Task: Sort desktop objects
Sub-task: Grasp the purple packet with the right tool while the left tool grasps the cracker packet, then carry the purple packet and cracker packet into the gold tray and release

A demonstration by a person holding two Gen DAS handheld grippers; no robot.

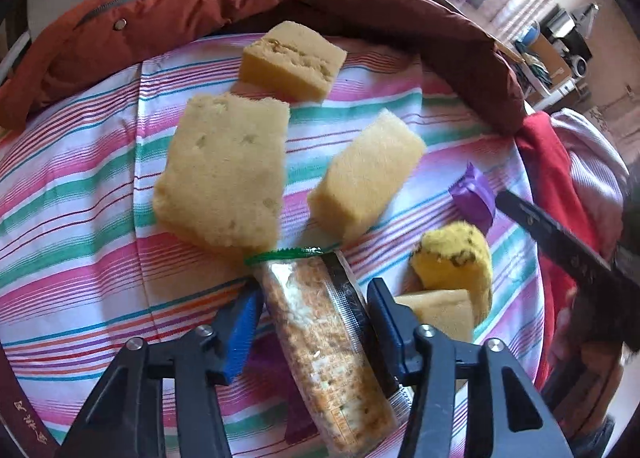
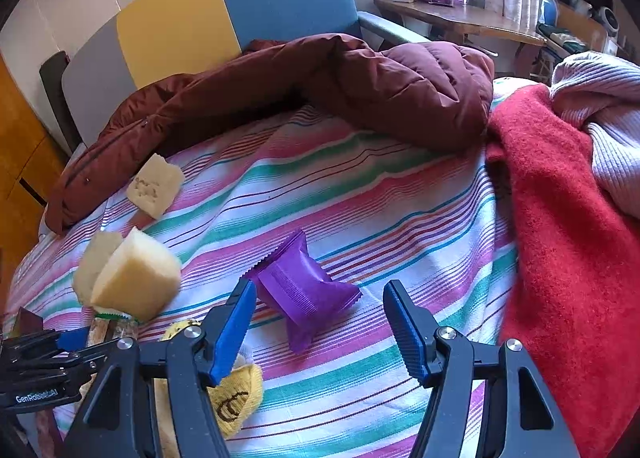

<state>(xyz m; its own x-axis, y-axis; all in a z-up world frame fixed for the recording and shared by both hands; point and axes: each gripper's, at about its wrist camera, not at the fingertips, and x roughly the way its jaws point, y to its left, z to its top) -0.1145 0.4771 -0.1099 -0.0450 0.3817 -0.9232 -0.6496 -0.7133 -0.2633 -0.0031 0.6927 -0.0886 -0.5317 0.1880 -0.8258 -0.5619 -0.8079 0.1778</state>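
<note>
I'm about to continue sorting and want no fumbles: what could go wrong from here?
1. The left hand-held gripper straddles the cracker pack without clearly pinching it; the slick wrapper could slip.
2. The right hand-held gripper is open with the purple packet off toward its left finger, so closing may nudge it away.
3. Sponge pieces crowd the cracker pack and may get dragged.

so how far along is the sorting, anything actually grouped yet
Nothing looks clearly grouped yet: three sponge blocks lie loose on the striped cloth, with yellow pieces apart from them. In hand: the left claw straddles the cracker packet, though a firm grip can't be confirmed. The right claw is open just short of the purple packet. Left: both packets, then the sponges.
</note>
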